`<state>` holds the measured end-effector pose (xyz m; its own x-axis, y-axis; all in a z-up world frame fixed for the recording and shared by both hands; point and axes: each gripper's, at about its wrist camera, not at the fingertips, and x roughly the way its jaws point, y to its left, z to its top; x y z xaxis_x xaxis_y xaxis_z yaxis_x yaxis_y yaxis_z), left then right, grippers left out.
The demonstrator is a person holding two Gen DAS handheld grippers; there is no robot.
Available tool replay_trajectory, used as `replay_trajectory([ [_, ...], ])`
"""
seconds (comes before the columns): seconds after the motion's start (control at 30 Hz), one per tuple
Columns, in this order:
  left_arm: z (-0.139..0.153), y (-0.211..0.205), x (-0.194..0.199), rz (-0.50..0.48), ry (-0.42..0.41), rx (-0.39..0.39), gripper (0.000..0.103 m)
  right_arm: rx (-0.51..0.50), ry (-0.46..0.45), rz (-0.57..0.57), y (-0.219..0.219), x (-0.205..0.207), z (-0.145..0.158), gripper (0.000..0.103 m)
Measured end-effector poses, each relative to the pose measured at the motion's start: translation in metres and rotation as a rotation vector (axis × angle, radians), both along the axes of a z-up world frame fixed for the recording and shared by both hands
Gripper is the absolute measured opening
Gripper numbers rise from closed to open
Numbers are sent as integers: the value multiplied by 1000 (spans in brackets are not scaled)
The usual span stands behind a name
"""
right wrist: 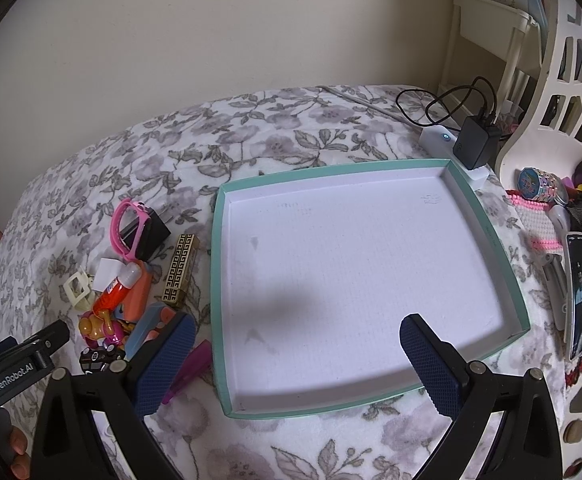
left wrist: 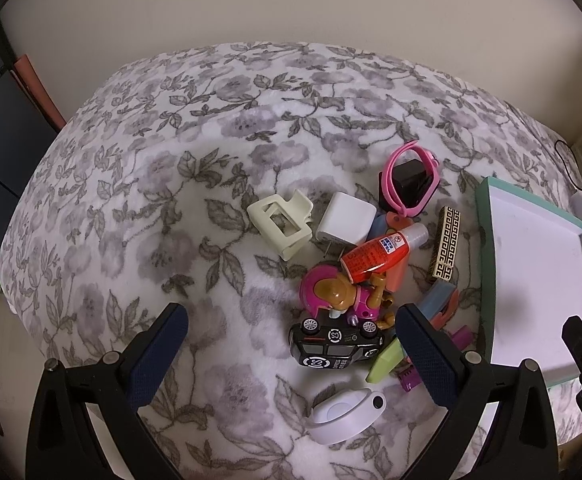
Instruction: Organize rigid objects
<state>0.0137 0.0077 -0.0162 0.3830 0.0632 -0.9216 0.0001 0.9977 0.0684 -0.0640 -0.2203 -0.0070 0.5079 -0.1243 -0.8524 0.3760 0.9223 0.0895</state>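
Both the left gripper [left wrist: 291, 344] and right gripper [right wrist: 297, 352] are wide open holding nothing, the teal tray [right wrist: 487, 236] under the right one has nothing in it, and the toy pile [left wrist: 371, 264] waits ahead of the left.

home bedroom, by the look. floral fleece blanket [left wrist: 171, 184] over soft rounded bed filling mid frame, plain cream wall [right wrist: 211, 20] behind. white carved headboard/furniture [right wrist: 563, 80] upper right in right wrist view, w/ black charger [right wrist: 476, 144] + cable plugged nearby. phone [right wrist: 577, 292], trinkets at right edge. toys, hair clip [left wrist: 281, 222] piled center-right.
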Motion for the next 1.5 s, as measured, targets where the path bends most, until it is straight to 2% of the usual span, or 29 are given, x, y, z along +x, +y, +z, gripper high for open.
replay_trajectory([
  [0.43,-1,2,-1,0,5,-4,103,-2,1,3,2,1,1,103],
  [0.67,3,28,-1,74,-12,-47,103,69,-23,125,25,6,1,103],
  [0.93,-7,49,-3,131,41,-46,103,129,6,291,73,11,-11,103],
  [1.1,-26,62,-5,184,136,-15,103,164,53,366,97,13,-26,103],
  [1.3,-48,81,-10,249,226,-30,103,194,99,428,114,14,-38,103],
  [1.5,-52,105,-21,337,236,-72,103,192,93,479,127,11,-43,103],
])
